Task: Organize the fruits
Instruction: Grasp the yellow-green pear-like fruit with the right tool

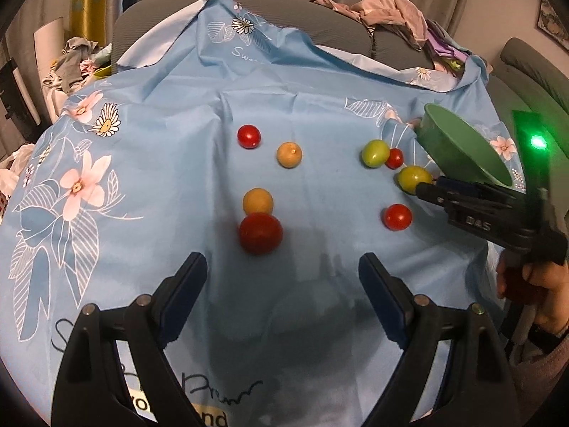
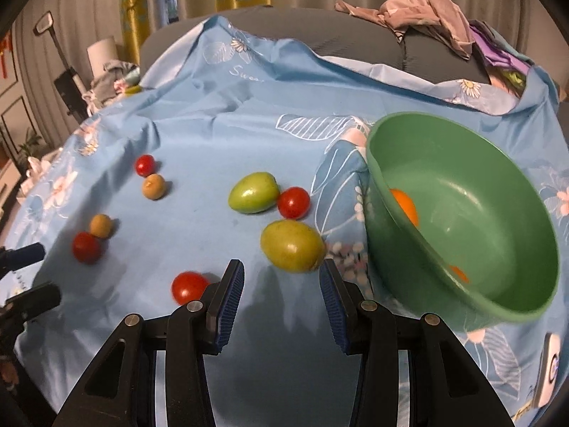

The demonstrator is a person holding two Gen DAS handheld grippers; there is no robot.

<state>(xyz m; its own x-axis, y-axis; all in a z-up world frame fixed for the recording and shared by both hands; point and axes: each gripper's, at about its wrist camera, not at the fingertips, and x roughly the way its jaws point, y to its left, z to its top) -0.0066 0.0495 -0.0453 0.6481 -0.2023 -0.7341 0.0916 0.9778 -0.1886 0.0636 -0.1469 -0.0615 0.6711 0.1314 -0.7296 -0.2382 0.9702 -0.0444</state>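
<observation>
Green bowl (image 2: 498,185); lt-blue floral cloth (image 2: 220,135); red, green fruits.

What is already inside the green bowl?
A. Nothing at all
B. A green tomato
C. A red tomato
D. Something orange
D: in the right wrist view an orange fruit lies against the inner wall of the green bowl, while the green and red fruits all sit out on the blue cloth.

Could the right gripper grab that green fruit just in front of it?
Probably yes. The right gripper is open, and the nearest green fruit lies just ahead of its fingertips on the cloth with nothing between.
</observation>
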